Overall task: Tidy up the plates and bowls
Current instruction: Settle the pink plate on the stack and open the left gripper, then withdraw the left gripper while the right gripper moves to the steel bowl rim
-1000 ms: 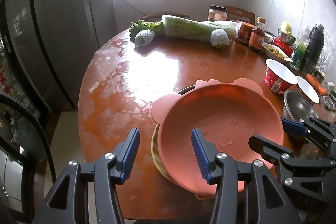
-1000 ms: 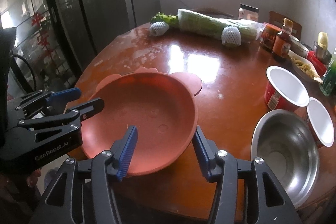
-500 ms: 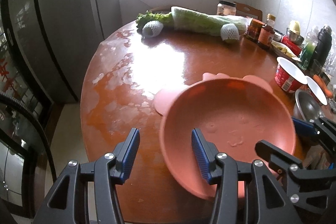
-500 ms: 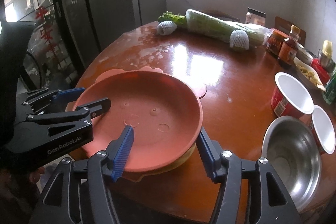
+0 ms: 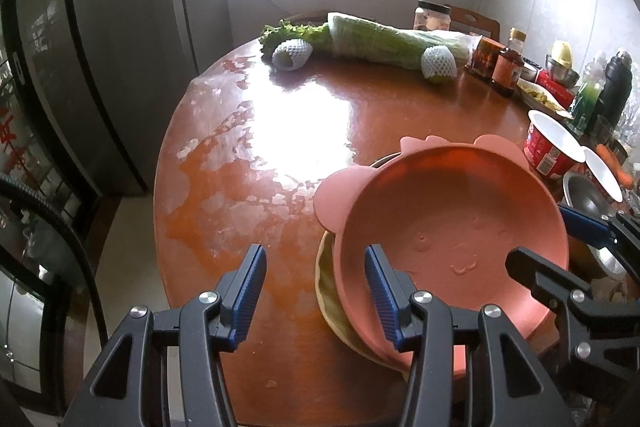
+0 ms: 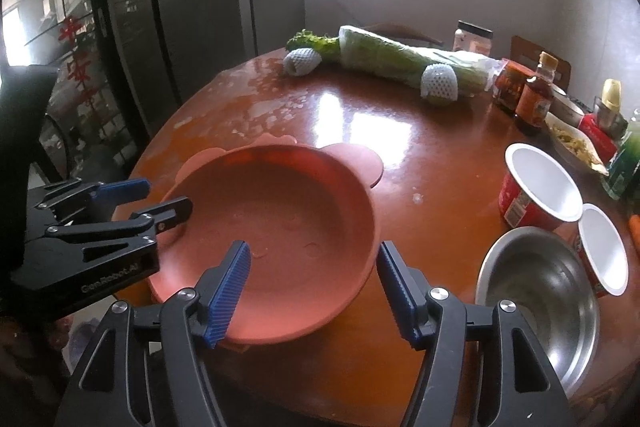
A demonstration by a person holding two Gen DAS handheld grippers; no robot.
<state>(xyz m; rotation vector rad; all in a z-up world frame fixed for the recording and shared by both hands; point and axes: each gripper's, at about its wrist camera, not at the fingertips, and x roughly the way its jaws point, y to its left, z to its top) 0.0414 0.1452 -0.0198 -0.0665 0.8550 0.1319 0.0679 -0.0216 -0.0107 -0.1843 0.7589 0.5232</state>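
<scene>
A pink bowl with round ears [image 5: 452, 227] sits tilted on a yellow dish [image 5: 326, 279] near the front edge of the round wooden table [image 5: 280, 131]. My left gripper [image 5: 316, 291] is open, its right finger over the bowl's left rim. My right gripper [image 6: 314, 279] is open, straddling the pink bowl's [image 6: 276, 219] near right rim. The left gripper also shows in the right wrist view [image 6: 156, 197], open at the bowl's left rim. A steel bowl [image 6: 540, 299] stands right of the pink bowl.
Two white-lined red cups [image 6: 540, 183] stand at the right. Wrapped cabbage [image 5: 384, 39], netted fruit [image 5: 438, 63], jars and bottles [image 5: 508, 67] line the far side. A dark cabinet [image 5: 100, 47] stands left of the table.
The pink bowl has come down and sits tilted on the yellow dish, which shows again under its left edge. Both grippers stay open beside it.
</scene>
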